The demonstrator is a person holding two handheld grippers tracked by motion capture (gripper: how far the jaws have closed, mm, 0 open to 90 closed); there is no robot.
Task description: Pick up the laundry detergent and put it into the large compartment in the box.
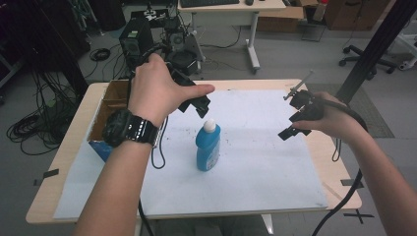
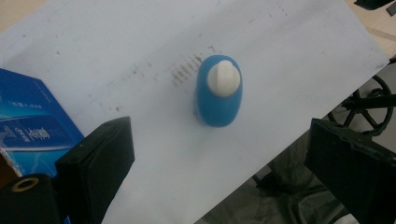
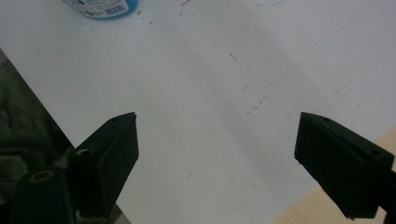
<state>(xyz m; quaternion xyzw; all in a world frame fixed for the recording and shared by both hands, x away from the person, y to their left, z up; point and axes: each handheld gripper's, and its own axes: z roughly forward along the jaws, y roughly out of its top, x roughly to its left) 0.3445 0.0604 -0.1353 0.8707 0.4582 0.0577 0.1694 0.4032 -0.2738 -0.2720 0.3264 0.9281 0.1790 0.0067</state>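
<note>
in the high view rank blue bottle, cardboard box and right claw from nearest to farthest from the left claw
1. blue bottle, just below the left claw, mid-sheet
2. cardboard box, at the table's left edge
3. right claw, far right over the sheet

The bottle (image 1: 208, 146) is bright blue with a white cap and a pale label. Under it lies a white sheet (image 1: 255, 162) speckled with small brown marks, on a light wood tabletop (image 1: 339, 182). Left of the bottle, the cardboard box (image 1: 105, 115) is brown inside, blue outside. Both claws are black: left claw (image 1: 199, 104), right claw (image 1: 292, 125).
</note>
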